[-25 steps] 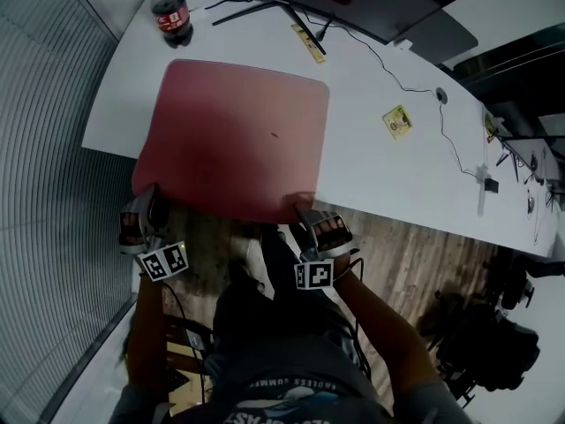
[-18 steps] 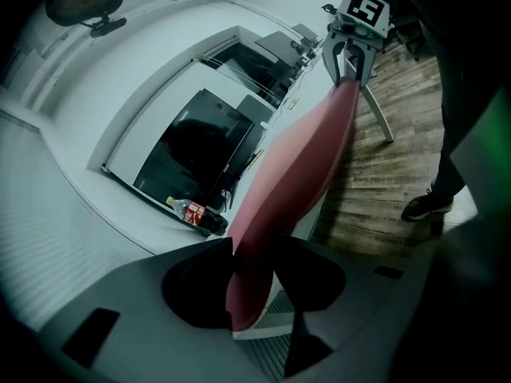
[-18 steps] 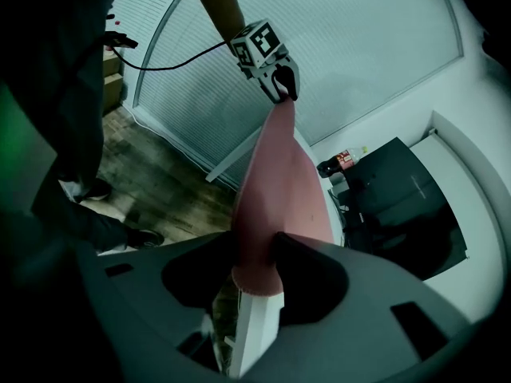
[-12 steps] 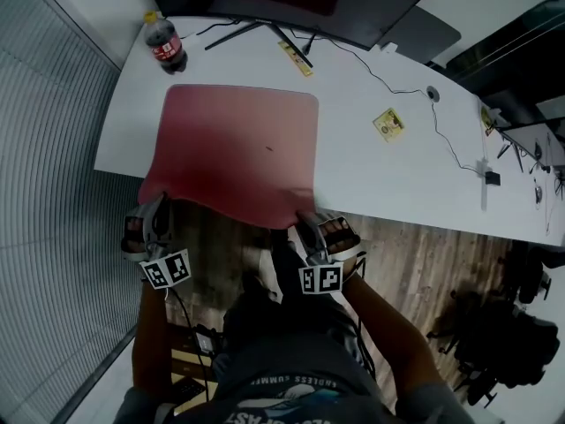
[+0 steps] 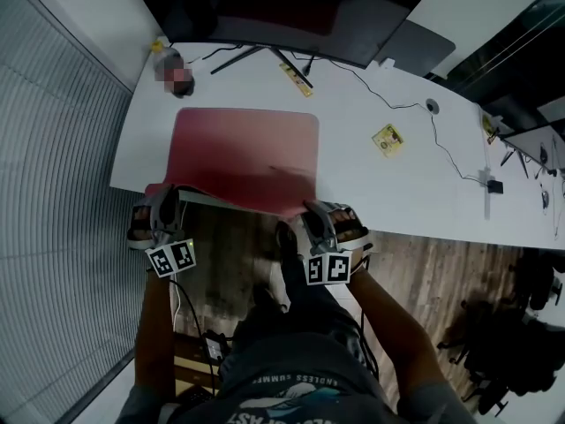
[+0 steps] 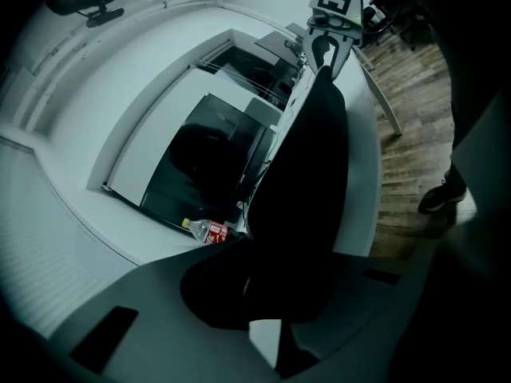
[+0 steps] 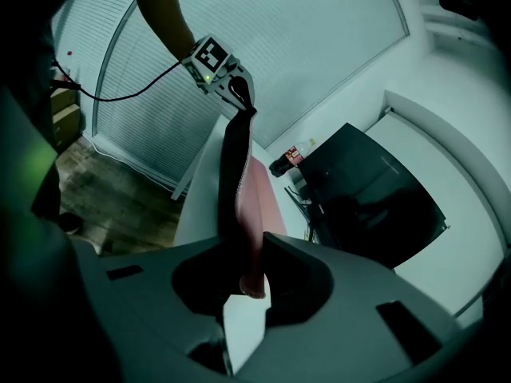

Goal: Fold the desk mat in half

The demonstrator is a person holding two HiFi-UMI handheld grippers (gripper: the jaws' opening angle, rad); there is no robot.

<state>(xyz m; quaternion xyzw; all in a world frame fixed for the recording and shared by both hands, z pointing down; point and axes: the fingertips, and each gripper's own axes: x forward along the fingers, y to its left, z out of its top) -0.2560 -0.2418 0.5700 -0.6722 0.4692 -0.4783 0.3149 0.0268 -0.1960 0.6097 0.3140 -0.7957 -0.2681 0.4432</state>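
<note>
White table (image 5: 415, 184); red desk mat (image 5: 247, 153) lies on its left part, near edge raised at the table's front. Left hand-held gripper (image 5: 165, 198) is clamped on the near-left corner. Right hand-held gripper (image 5: 315, 210): jaws have just been closing, near-right corner pinched between them. Step: start of the fold. Next move likely needs both corners carried evenly over to the far edge. Bottle (image 5: 177, 76) stands beyond the mat, contents can't tell.

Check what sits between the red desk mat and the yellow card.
Nothing; the head view shows only bare white desk between desk mat and yellow card.
</note>
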